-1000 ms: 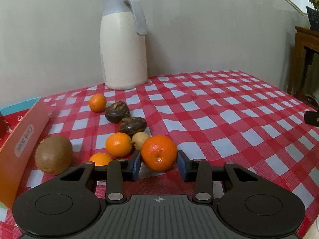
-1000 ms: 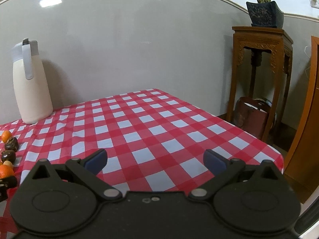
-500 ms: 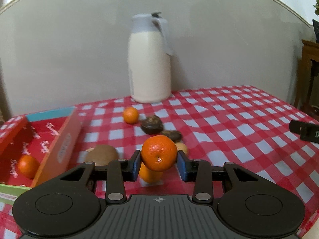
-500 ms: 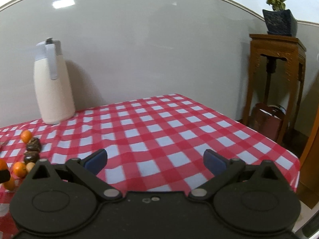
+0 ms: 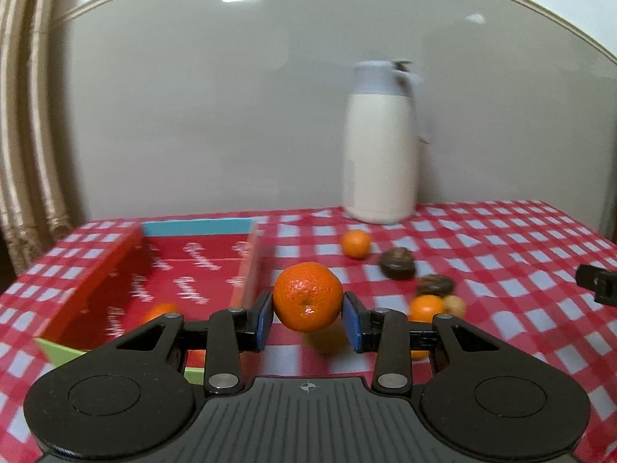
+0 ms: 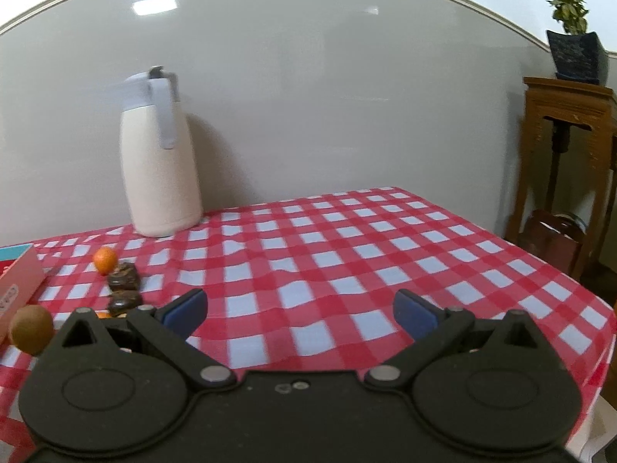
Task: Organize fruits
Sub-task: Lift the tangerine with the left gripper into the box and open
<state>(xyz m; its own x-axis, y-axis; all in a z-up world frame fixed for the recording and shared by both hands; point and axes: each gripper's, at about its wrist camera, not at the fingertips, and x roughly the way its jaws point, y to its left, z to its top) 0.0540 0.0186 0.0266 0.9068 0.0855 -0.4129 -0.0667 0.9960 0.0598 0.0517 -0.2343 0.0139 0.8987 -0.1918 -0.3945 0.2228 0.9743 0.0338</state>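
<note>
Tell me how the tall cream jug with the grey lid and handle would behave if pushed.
The tall cream jug stands upright on a base narrow for its height, so a push near the lid could tip it. Low down it would probably slide on the red checked tablecloth. Its weight cannot be judged.

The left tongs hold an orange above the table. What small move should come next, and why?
Probably carry the orange a little further left, over the red box, before letting go. The left tongs grip it above the checked cloth, just right of the box wall, and one orange fruit already lies inside the box. The right tongs are open and empty.
</note>
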